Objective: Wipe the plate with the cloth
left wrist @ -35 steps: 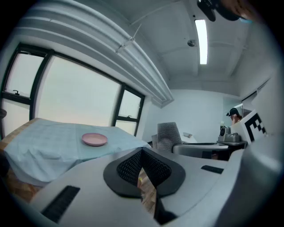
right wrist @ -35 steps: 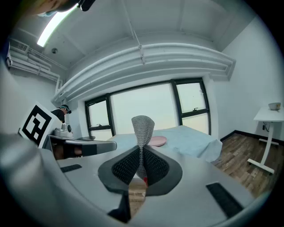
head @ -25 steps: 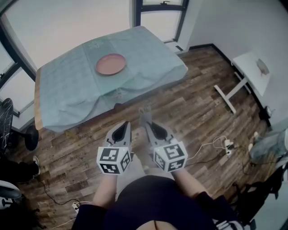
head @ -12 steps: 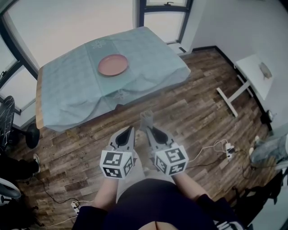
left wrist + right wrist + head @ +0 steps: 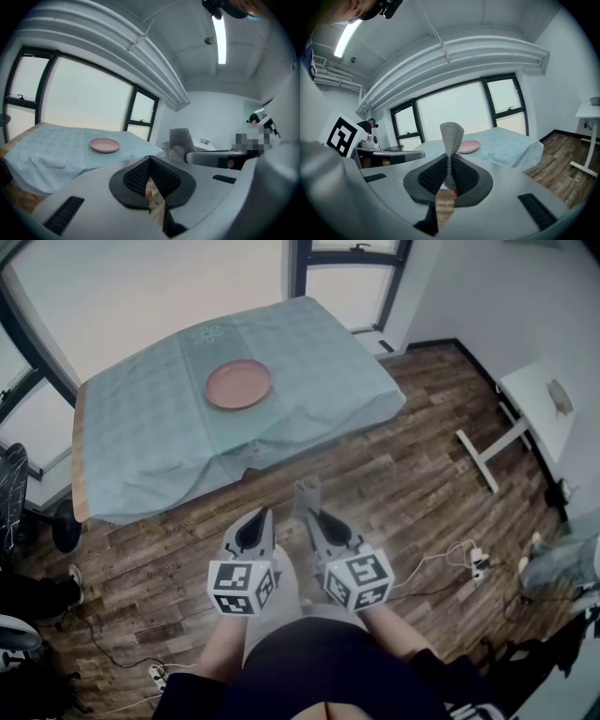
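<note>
1. On the table (image 5: 79, 456) at twelve o'clock from me lies the plate (image 5: 238, 384), pink and round. It sits flat on the pale cover (image 5: 141, 427), nearer the far edge than the near one.
2. The cloth (image 5: 306, 491), a grey mesh piece, is well apart from the plate. It stands up out of my right gripper (image 5: 309, 514), whose fingers are pinched tight on its lower end, and its free end flares out above them.
3. My left gripper (image 5: 263, 514) hangs just beside the right one, at its nine o'clock. Its fingers are pressed fully together with nothing between them.
4. Both grippers point toward twelve and hang over the wooden floor (image 5: 394, 474), short of the table's near side, where the cover droops in folds.
5. Beyond the table at twelve stands a big window (image 5: 141, 287).
6. At two o'clock is a white desk (image 5: 539, 404) against the wall, with a small thing on top that I cannot make out.
7. At three o'clock, cables (image 5: 459, 545) trail across the floor.
</note>
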Tool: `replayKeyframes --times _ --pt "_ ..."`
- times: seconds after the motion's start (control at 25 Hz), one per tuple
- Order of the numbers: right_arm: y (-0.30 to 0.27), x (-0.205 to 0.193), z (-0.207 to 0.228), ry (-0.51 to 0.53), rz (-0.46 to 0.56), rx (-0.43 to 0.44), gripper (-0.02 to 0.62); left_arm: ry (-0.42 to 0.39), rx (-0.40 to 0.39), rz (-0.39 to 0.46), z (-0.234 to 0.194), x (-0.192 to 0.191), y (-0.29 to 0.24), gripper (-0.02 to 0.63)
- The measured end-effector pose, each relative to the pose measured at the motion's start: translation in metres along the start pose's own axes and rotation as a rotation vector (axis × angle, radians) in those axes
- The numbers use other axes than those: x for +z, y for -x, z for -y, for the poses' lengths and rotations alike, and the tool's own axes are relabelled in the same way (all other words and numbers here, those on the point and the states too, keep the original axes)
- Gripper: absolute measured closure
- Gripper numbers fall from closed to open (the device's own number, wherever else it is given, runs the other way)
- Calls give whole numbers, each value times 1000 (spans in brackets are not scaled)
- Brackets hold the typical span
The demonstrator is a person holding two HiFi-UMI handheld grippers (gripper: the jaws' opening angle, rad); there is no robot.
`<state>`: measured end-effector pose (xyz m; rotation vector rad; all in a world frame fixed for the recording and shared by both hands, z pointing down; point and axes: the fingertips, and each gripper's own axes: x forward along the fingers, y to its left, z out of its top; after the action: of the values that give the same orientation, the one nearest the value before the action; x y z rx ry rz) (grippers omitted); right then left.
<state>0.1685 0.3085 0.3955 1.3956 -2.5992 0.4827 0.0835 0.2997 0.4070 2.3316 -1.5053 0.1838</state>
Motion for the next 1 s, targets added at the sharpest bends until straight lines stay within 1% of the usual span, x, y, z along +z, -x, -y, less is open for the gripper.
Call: replayKeyframes --times 0.2,0.44,0.76,1.0 --pt "-41 9 17 4 -11 -1 561 19 25 8 -31 12 -32 594" --pt "-101 32 31 16 -16 13 561 47 35 9 -73 35 -77 594" --pt "-186 63 48 19 -32 15 561 63 37 -7 -132 66 -135 594" --pt "-249 81 57 19 -53 16 561 71 42 -31 -177 82 -173 594"
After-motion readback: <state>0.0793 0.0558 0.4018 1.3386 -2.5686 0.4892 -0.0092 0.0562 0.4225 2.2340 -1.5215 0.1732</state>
